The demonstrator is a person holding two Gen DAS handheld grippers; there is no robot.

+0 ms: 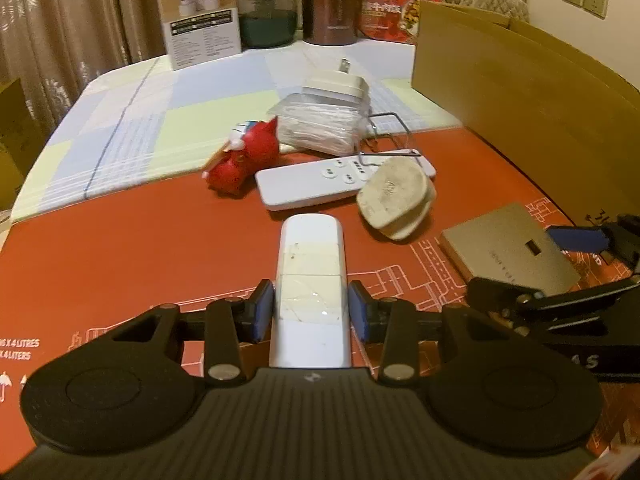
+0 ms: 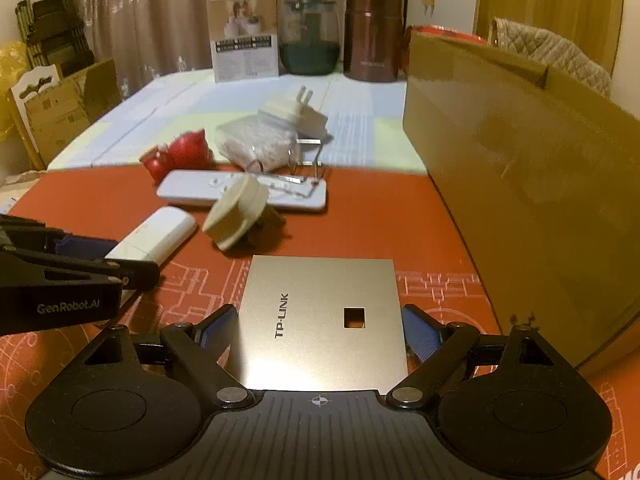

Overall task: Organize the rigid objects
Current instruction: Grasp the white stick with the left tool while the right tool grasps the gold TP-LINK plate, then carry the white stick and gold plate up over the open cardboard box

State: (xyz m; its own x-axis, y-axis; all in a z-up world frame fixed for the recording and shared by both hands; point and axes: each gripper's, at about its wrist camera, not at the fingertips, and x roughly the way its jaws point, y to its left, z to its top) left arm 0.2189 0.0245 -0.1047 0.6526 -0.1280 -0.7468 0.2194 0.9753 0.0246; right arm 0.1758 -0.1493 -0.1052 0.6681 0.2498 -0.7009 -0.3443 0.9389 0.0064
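Your left claw [image 1: 311, 313] pinches the white dongle [image 1: 311, 276] beside the TP-LINK plate [image 2: 320, 320] across its narrow sides, likely for lifting. Your right claw [image 2: 320, 330] is spread, straddling that plate on the bench [image 2: 380, 216] without gripping.

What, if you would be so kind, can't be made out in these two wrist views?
- Cardboard box: contents hidden by its own wall, both views.
- Small white device: near end hidden under the left hand-held gripper body.
- TP-LINK panel: whether the right hand-held gripper pads touch it is unclear.
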